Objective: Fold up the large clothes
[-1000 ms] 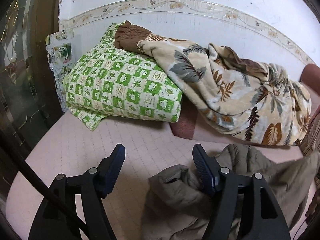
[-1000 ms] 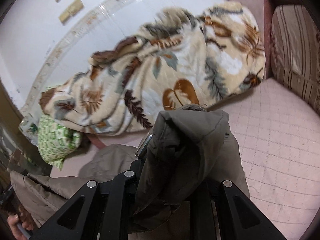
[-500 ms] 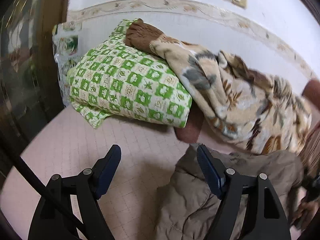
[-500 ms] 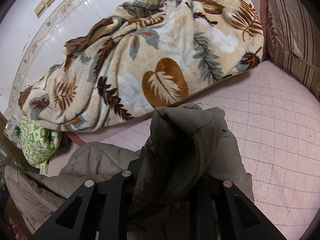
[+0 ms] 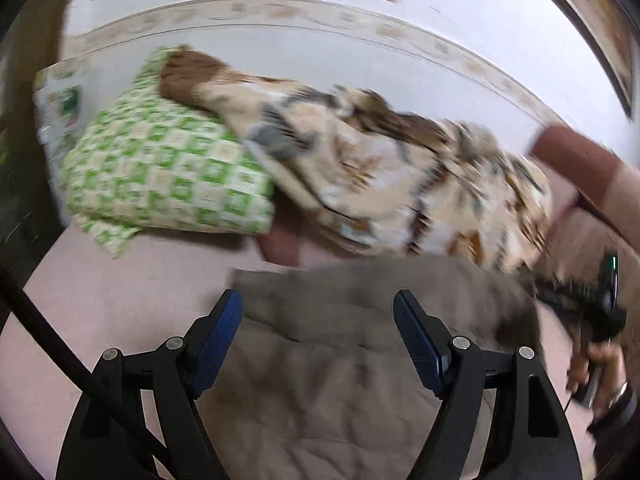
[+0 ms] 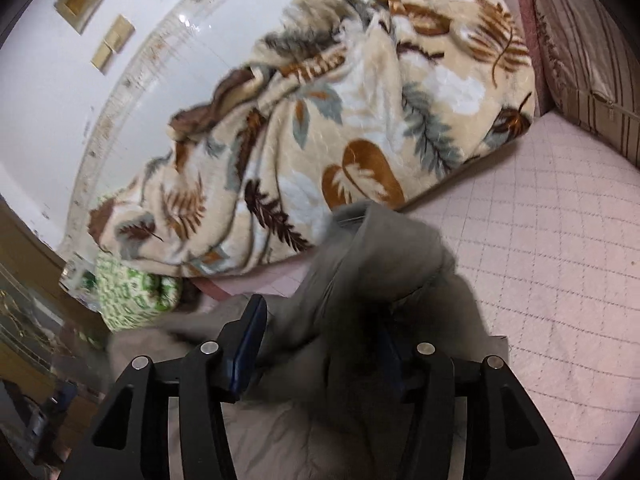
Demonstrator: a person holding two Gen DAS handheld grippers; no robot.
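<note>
An olive-brown padded jacket [image 5: 320, 380] lies spread on the pink quilted bed cover [image 5: 112, 304]. My left gripper [image 5: 316, 300] hovers over the jacket, open, with nothing pinched between its blue pads [image 5: 218, 332]. In the right wrist view a raised fold of the jacket [image 6: 372, 280] stands between the fingers of my right gripper [image 6: 320, 320]. Its jaws are opening and the left pad [image 6: 248, 344] is bare; the cloth hides most of the other pad. The left wrist view catches the right gripper [image 5: 580, 300] and the hand [image 5: 600, 360] holding it at the right edge.
A leaf-patterned beige blanket [image 6: 340, 120] is heaped along the white wall behind the jacket. A green checked pillow [image 5: 168, 172] sits to its left. A striped cushion [image 6: 588, 40] leans at the far right, beside open pink cover [image 6: 560, 260].
The right jaws have spread apart, loosening the jacket fold they were shut on. The left gripper has swung right, from bare cover to above the jacket, which now lies flatter.
</note>
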